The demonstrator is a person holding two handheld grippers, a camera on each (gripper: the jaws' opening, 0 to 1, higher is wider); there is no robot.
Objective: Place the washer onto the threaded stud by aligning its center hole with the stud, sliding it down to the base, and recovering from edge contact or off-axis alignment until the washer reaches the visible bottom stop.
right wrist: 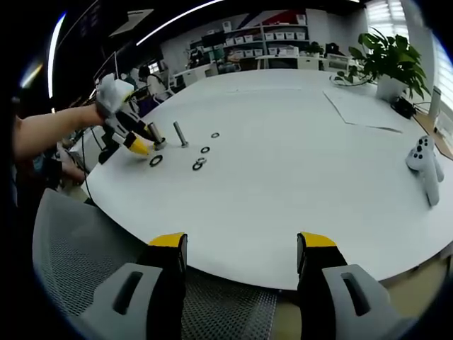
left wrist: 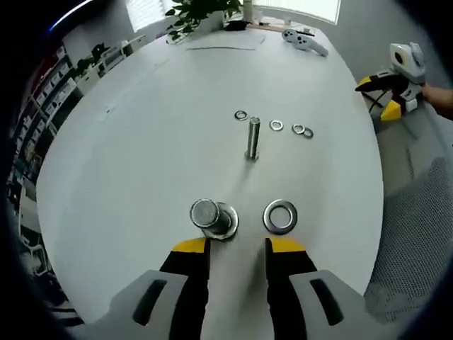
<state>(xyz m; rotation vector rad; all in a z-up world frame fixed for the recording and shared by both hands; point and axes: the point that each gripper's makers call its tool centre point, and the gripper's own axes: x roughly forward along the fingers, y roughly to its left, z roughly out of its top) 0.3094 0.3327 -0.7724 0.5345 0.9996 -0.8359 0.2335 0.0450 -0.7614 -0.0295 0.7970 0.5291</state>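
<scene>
**Desk:** How many pieces sit on the white table [left wrist: 141, 170], counted?

**Photographer:** Two studs. One threaded stud [left wrist: 253, 138] stands upright near the middle of the left gripper view; a second stud [left wrist: 210, 216], seen almost end-on, stands closer to the camera, with a washer [left wrist: 228, 221] around its base. Five more washers lie flat: a large washer [left wrist: 280, 216] just right of the near stud, a lone small one [left wrist: 241, 115] left of the far stud, and three small ones [left wrist: 291, 128] in a row to its right, the last two touching.

**Desk:** And the tongs?

**Photographer:** The left gripper [left wrist: 237, 246] hovers low over the table, its yellow-tipped jaws parted and holding nothing; the near stud sits just ahead of the left jaw, the large washer just ahead of the right. The right gripper [right wrist: 241, 241] hangs back at the table's edge, above a mesh chair [right wrist: 78, 255], jaws spread wide and bare.

**Desk:** The person?

**Photographer:** In the right gripper view, a forearm [right wrist: 49, 134] reaches in from the left, carrying the left gripper tilted down toward the near stud. A white controller [right wrist: 425, 170] lies at the right, a potted plant [right wrist: 386, 53] at the far side, with paper sheets [right wrist: 361, 110] beside it.
</scene>
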